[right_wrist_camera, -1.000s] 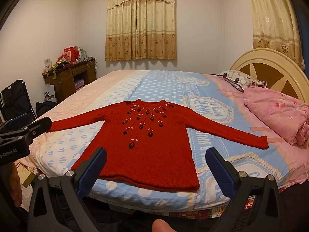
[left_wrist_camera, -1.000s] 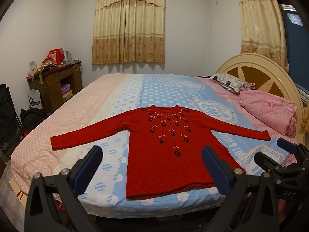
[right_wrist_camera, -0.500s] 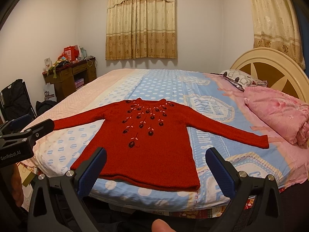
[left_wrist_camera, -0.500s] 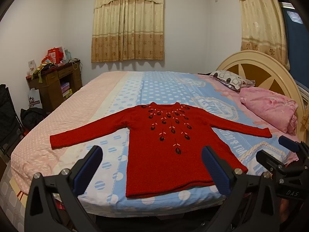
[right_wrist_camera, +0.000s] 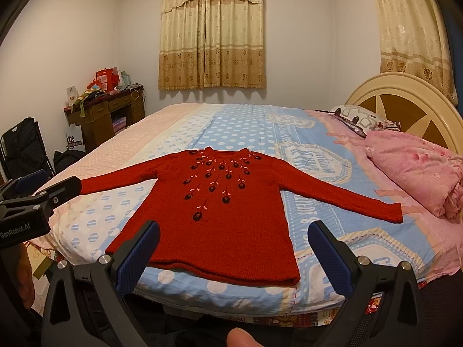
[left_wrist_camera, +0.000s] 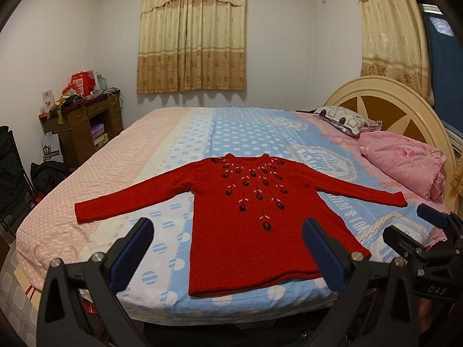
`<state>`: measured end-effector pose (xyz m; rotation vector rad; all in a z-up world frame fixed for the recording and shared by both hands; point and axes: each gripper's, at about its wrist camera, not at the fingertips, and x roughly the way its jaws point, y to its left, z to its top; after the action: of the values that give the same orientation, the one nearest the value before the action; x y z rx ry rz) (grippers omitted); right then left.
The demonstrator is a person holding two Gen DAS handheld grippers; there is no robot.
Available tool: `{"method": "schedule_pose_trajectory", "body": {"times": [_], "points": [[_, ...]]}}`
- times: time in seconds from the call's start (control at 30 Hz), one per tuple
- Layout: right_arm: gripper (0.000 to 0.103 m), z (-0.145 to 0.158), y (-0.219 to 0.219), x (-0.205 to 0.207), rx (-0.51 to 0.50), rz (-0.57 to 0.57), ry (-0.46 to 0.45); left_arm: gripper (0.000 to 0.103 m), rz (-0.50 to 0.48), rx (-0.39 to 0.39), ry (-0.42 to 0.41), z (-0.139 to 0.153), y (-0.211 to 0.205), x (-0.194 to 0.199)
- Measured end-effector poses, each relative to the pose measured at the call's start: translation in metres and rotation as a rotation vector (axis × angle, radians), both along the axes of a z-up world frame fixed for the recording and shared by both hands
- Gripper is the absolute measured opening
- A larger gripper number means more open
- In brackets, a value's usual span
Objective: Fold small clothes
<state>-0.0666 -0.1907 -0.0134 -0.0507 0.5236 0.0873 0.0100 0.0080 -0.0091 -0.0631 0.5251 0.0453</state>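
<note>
A: Where's the sweater point(left_wrist_camera: 249, 219) rn?

B: Flat on the bed point(left_wrist_camera: 240, 133), front up, near the edge closest to me. Neck points away twd the curtains point(left_wrist_camera: 192, 31), hem point(right_wrist_camera: 220, 270) runs along the near edge. Both sleeves spread wide; left cuff point(left_wrist_camera: 84, 212) sits on the pink dotted part of the sheet, right cuff point(right_wrist_camera: 395, 212) lies near the pink quilt point(right_wrist_camera: 419, 173), not touching it afaict.

A: Tools?

B: My left tool point(left_wrist_camera: 228, 256) is released, jaws wide apart, nothing btwn them, hovering short of the hem. Right tool point(right_wrist_camera: 234, 256) same: spread wide, empty, also short of the bed edge. Neither touches the knit.

A: How'll it handle?

B: Prob a soft, floppy knit w/ some weight, so it'll sag and stretch if I lift from one pt. Surface looks nubby, so grip should be fine, not slippery. The embroidered flowers point(right_wrist_camera: 217, 179) on the chest could snag, so I'd keep the pads off those.

A: Where to grab then?

B: My guess: cuffs first, left tool on left cuff, right tool on right cuff, pinch the doubled edge and bring each sleeve across the body. Then the hem corners, one per tool, lifted together twd the neck so it doesn't skew.

A: Anything in the way?

B: Quilt and the patterned pillow point(left_wrist_camera: 347, 120) sit by the headboard point(left_wrist_camera: 387, 107), off to the right. Folding hasn't started yet imo.
</note>
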Motion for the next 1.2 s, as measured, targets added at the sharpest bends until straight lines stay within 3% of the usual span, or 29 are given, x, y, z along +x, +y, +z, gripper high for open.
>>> {"method": "schedule_pose_trajectory", "body": {"times": [0.77, 1.2], "points": [[0.102, -0.004, -0.001, 0.005, -0.008, -0.006, 0.007, 0.103, -0.010, -0.001, 0.010, 0.002, -0.001, 0.004], [0.102, -0.023, -0.023, 0.033, 0.028, 0.020, 0.024, 0.103, -0.039, 0.024, 0.046, -0.025, 0.003, 0.031]]}}
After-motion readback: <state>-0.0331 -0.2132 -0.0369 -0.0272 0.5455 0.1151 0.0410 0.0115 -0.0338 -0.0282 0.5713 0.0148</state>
